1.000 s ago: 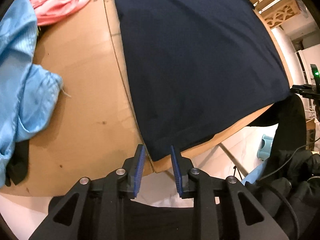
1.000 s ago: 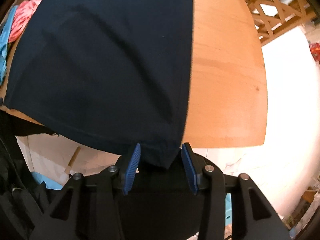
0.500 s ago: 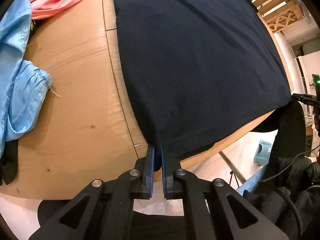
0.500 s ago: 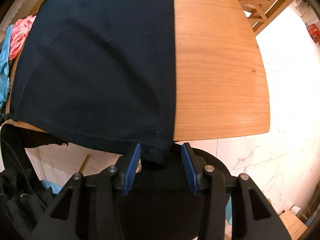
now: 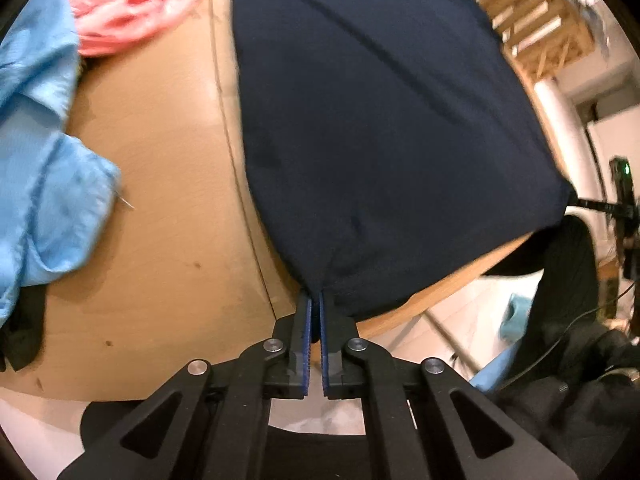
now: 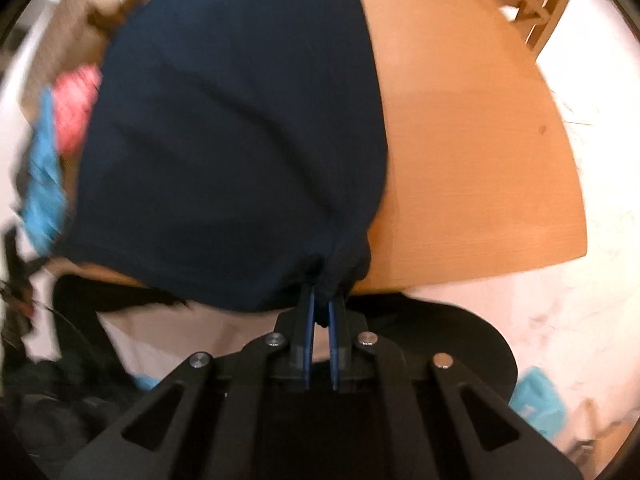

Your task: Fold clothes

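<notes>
Both claws have closed since a second ago: the left claw (image 5: 315, 300) and right claw (image 6: 321, 295) each pinch a near corner of the navy shirt (image 5: 384, 128), spread on the table (image 5: 160, 216) beside blue (image 5: 36, 168) and pink clothes (image 5: 132, 0).

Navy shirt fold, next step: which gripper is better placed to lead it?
Neither alone. The left gripper and the right gripper are each shut on a near corner of the navy shirt, at the table edge. Probably both lift together.
</notes>
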`<state>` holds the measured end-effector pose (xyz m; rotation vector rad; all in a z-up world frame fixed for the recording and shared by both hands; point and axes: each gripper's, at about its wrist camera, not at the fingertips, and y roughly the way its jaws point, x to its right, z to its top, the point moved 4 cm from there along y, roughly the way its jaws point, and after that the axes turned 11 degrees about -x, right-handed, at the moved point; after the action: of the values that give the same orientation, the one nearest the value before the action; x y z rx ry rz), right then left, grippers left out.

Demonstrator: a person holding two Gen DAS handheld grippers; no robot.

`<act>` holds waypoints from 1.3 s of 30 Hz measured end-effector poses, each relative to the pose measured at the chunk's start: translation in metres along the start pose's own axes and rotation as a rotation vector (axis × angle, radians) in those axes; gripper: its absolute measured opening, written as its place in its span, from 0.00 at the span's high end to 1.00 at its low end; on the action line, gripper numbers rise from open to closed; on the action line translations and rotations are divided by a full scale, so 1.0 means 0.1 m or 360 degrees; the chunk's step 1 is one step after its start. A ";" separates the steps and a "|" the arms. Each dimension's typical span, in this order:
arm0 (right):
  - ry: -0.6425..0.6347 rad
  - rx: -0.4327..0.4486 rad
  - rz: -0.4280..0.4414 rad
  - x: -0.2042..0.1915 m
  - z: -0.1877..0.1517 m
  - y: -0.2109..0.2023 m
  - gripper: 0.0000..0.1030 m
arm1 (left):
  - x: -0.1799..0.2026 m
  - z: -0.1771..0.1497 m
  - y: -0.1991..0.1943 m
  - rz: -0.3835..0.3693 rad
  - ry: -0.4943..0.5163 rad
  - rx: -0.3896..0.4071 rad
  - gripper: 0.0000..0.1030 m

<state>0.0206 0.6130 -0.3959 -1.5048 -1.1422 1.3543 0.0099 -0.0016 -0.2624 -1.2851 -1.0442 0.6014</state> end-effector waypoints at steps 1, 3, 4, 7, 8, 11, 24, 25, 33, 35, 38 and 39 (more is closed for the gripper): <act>0.0012 0.0058 0.0051 0.00 0.06 -0.13 0.94 | 0.00 0.03 -0.10 -0.0023 -0.0007 0.0035 0.97; 0.0030 0.0168 0.0141 0.01 0.21 -0.39 0.94 | -0.01 0.18 -0.33 -0.0014 0.0013 0.0113 0.97; 0.0034 0.0213 0.0167 0.02 0.32 -0.50 0.94 | -0.03 0.28 -0.42 0.0004 0.0033 0.0143 0.97; 0.0018 0.0308 0.0122 -0.01 0.77 -0.76 0.94 | 0.02 0.57 -0.58 0.0054 0.0074 0.0206 0.97; 0.0007 0.0325 0.0104 -0.07 1.06 -0.86 0.94 | -0.01 0.70 -0.59 0.0069 0.0076 0.0217 0.97; -0.0019 0.0373 0.0016 -0.85 1.26 -0.91 0.94 | -0.15 1.18 -0.53 0.0135 0.0070 0.0261 0.97; -0.0006 0.0329 -0.0401 -0.80 1.88 -1.05 0.68 | -0.84 2.13 -0.40 0.0365 -0.0054 0.0250 0.83; -0.0048 0.0321 -0.0395 -0.80 1.84 -1.06 0.65 | -0.85 2.09 -0.43 0.0367 -0.0032 0.0263 0.83; -0.0243 0.0181 -0.0335 -0.68 1.61 -0.71 0.62 | -0.66 1.86 -0.05 0.0347 0.0254 0.0049 0.81; -0.0307 0.0141 -0.0325 -0.79 1.65 -0.62 0.62 | -0.58 1.93 0.07 0.0325 0.0309 0.0005 0.81; -0.0435 0.0074 -0.0277 -1.03 1.71 -0.48 0.63 | -0.40 2.06 0.18 0.0242 0.0406 -0.0031 0.81; -0.0480 0.0045 -0.0274 -1.10 1.74 -0.43 0.63 | -0.34 2.11 0.23 0.0248 0.0444 -0.0051 0.81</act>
<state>-0.1590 0.5178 -0.3444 -1.1773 -1.3985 1.5034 -0.1865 0.0748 -0.3052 -1.4412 -0.7314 0.5061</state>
